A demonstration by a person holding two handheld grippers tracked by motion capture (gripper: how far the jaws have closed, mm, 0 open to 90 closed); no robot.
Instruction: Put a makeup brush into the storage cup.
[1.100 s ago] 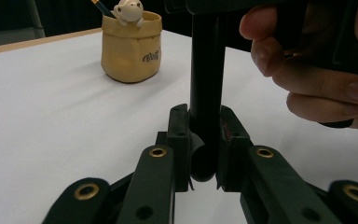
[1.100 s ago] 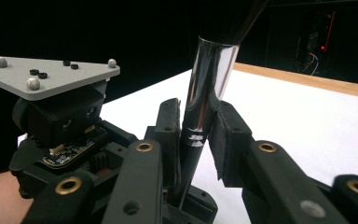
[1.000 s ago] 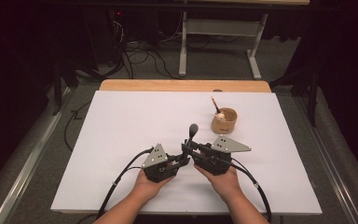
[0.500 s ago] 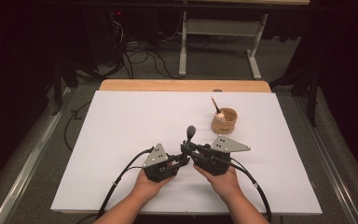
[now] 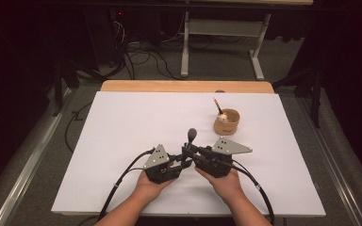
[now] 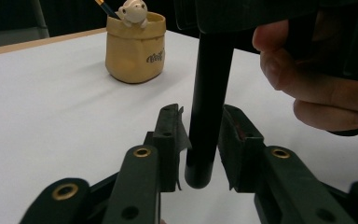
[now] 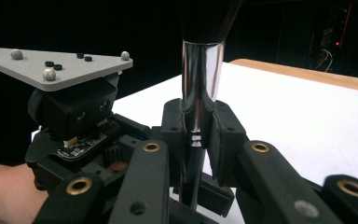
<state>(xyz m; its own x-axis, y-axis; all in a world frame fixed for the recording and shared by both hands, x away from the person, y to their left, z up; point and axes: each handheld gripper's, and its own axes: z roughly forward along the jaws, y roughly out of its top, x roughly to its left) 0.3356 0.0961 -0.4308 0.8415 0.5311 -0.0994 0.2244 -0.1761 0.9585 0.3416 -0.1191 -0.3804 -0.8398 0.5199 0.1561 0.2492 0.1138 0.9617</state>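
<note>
Brush held upright between two hand-held grippers

The brush (image 5: 191, 140) is pinched at its metal collar by the right hand-held gripper (image 7: 196, 128), bristles up, above the bench (image 5: 122, 122). The left hand-held gripper (image 6: 200, 140), jaws just opening, loosely brackets the handle's lower end.

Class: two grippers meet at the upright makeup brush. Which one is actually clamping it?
The right gripper: its pads press the makeup brush at its shiny metal collar. The left gripper has just been opening; gaps show either side of the black handle between its jaws.

Brush (image 7: 200, 93) bristles cut off by top edge
</note>
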